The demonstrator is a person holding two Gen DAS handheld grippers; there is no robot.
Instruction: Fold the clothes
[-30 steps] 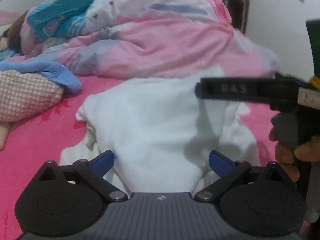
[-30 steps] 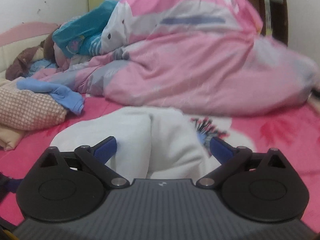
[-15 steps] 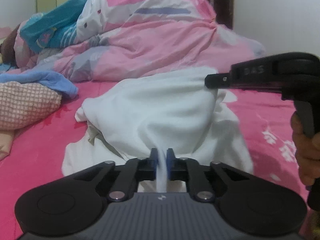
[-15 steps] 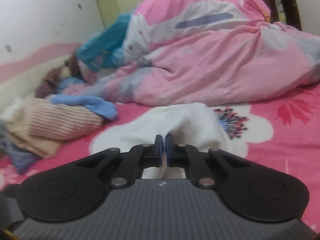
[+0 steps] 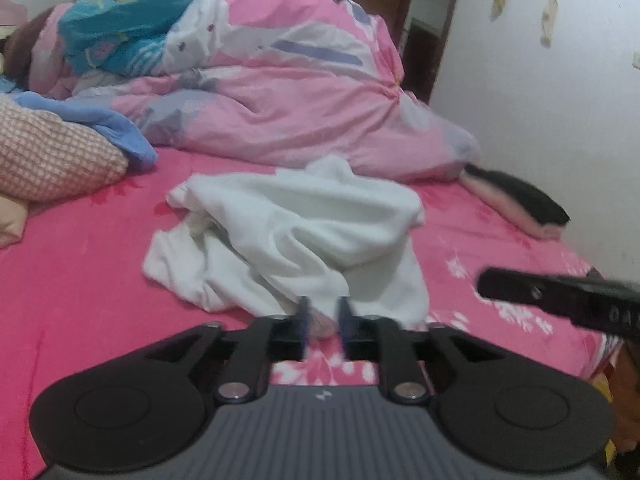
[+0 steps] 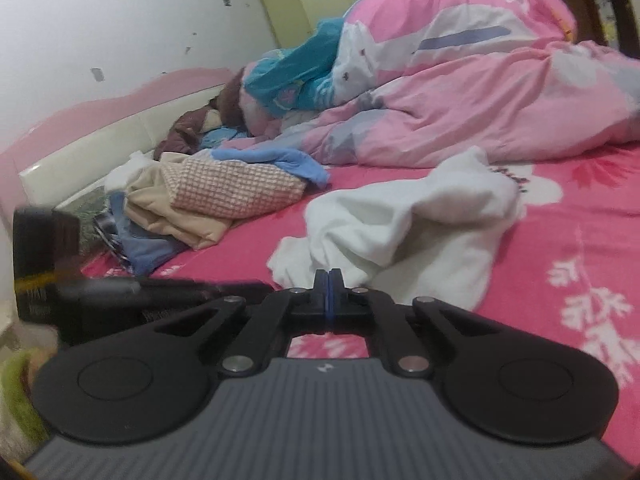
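So the white garment point(image 5: 304, 232) lay bunched in the middle of the pink bedsheet point(image 5: 80, 280), one layer doubled loosely over the rest, edges uneven, nothing like a flat fold. My left gripper point(image 5: 323, 316) was low at its near edge with the jaws parted a little; cloth showed in the gap but I couldn't tell whether it was pinched or just lying behind the fingers. My right gripper point(image 6: 328, 294) had its jaws pressed together with nothing visibly between them, nose just short of the garment's near edge. Each tool showed in the other's camera, so both sat close together at the near side. Other clothes point(image 6: 208, 200) were heaped off to the left, a pink duvet point(image 5: 280, 92) behind. My read: mid-fold on this piece, or between grips. The lump would fit either a fold half made or one that slumped. Whatever came next needed both tools on clean edges or corners, not on the bunched middle, and tension kept across the cloth.
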